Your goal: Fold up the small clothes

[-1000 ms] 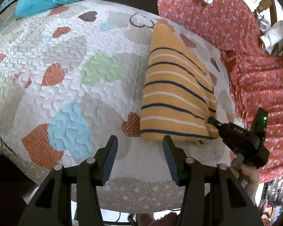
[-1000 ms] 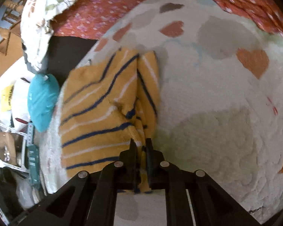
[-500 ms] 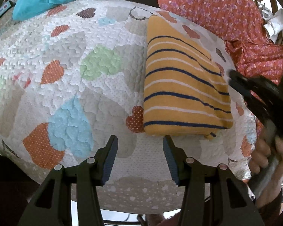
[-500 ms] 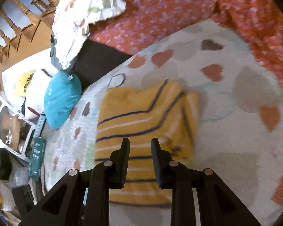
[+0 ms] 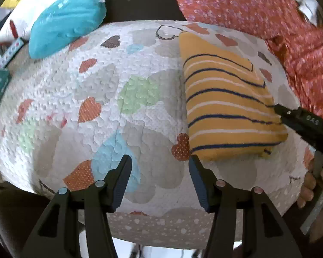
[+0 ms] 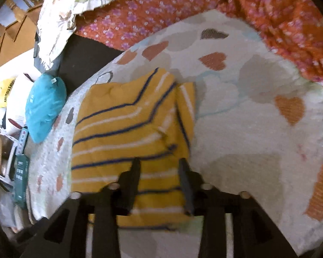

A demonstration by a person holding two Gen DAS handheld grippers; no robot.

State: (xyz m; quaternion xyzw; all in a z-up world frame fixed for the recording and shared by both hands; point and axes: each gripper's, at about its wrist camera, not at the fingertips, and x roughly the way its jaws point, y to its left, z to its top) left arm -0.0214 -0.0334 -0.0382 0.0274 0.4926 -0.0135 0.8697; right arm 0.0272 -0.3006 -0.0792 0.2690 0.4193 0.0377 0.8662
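Note:
A folded yellow garment (image 5: 226, 107) with navy and white stripes lies on the heart-print quilt (image 5: 97, 99), at the right in the left wrist view. It fills the middle of the right wrist view (image 6: 127, 129). My left gripper (image 5: 159, 161) is open and empty, hovering over the quilt just left of the garment's near corner. My right gripper (image 6: 159, 163) is open and empty, just above the garment's near part; it shows in the left wrist view (image 5: 277, 108) at the garment's right edge.
A teal cushion (image 5: 64, 30) lies off the quilt's far left edge. Red floral fabric (image 5: 269, 21) bunches along the far right side. A floral pillow (image 6: 71, 6) and wooden railings are beyond. A green remote (image 6: 21, 172) lies at the left.
My right gripper let go of the garment's corner, opened, lifted away, and now hovers back over the garment, opened wider. The garment now lies flat. My left gripper stayed open and drew back slightly.

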